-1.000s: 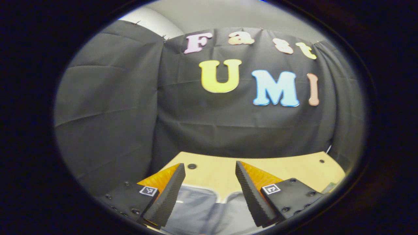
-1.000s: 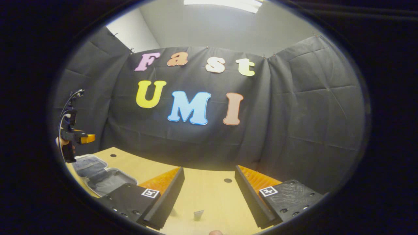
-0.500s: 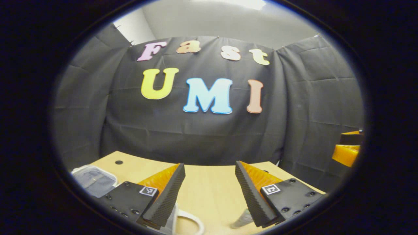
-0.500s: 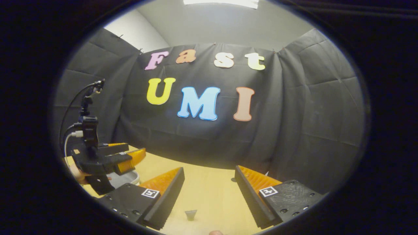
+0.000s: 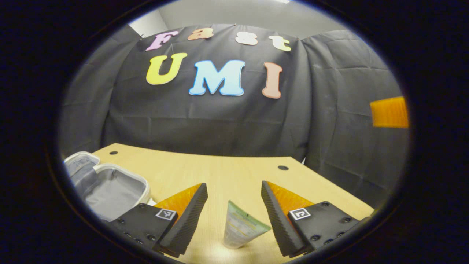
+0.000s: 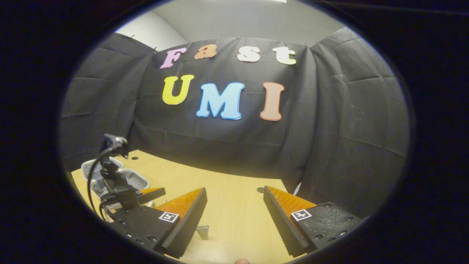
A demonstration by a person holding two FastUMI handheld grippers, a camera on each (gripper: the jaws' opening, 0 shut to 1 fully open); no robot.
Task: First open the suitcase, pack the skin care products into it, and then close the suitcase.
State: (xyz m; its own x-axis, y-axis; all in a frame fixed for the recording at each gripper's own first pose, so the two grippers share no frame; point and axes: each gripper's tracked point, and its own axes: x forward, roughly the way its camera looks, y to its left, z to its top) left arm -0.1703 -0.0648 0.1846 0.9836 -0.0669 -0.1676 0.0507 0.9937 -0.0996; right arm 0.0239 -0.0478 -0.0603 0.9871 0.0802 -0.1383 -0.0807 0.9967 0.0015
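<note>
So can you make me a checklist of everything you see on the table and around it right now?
Surface: light wooden table with small dark holes in it.
Job's things: suitcase lying open at the table's left, grey lining showing; a pale green skin care tube standing cap-down on the table between the left gripper's fingers, not yet gripped.
Clutter: nothing seen.
Grippers: left gripper open around the tube; right gripper open over bare table, nothing between its fingers.
Cables: a black cable loops off the left gripper, seen in the right gripper view.
Surroundings: black cloth wall behind the table, grey ceiling above.
</note>
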